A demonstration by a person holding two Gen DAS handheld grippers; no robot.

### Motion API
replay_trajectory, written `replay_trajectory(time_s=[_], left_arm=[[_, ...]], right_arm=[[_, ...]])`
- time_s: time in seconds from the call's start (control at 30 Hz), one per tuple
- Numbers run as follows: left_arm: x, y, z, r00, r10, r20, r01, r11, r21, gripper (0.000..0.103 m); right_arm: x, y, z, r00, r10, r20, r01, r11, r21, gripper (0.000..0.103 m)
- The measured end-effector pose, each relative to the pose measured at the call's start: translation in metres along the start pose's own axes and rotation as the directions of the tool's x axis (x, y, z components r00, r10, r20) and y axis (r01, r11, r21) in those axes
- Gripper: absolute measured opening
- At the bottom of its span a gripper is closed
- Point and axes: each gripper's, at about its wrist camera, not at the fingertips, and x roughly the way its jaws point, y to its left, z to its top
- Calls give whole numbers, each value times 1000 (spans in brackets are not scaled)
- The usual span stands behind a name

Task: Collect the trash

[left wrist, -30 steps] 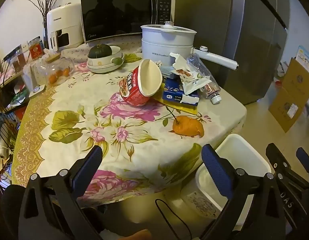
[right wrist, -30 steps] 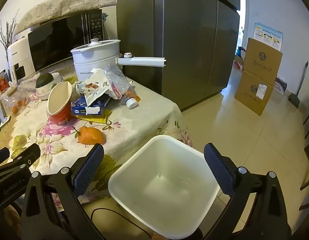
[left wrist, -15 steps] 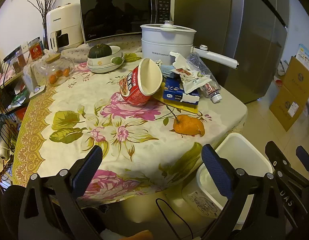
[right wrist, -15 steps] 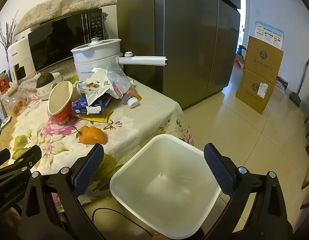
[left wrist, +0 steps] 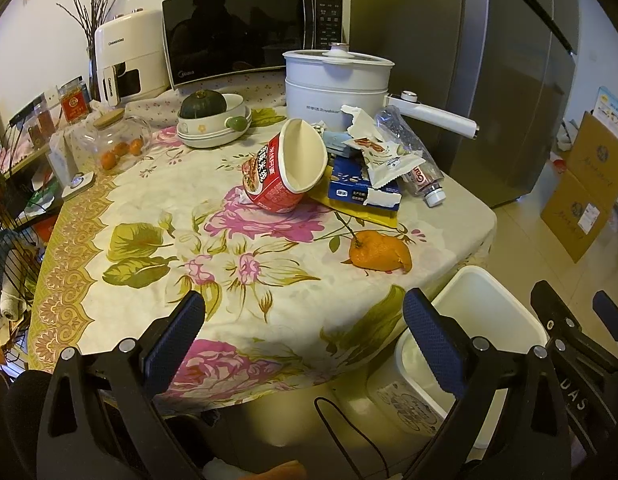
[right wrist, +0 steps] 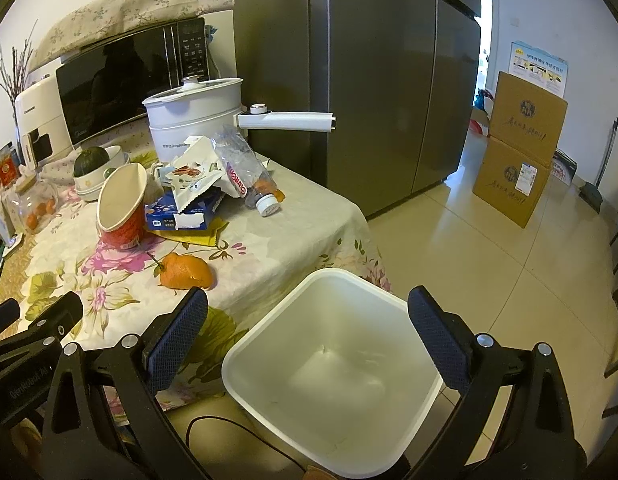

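While the left gripper (left wrist: 303, 330) hangs with jaws apart and empty, the torn orange mandarin peel (left wrist: 379, 255) lies ahead and right, near the floral table's edge.

Right view: right gripper (right wrist: 307, 326), jaws apart, hovers over the empty white plastic bin (right wrist: 265, 330); the peel (right wrist: 186, 273) lies up-left, slightly nearer this gripper.

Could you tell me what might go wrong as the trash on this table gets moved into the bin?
The noodle cup lies tipped against the blue box, so pulling either may shift the wrapper and bottle piled there. The bottle's cap end points toward the table edge, so it might roll off. The orange peel could miss the white bin beside the table.
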Motion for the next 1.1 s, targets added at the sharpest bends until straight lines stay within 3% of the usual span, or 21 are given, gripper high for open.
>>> replay_trajectory(time_s=[1.1], left_arm=[[2,3,-4,1000,2,-12,-2,1000,-4,96]], right_arm=[[1,0,0,1000,1,-7,-1,1000,-1,96]])
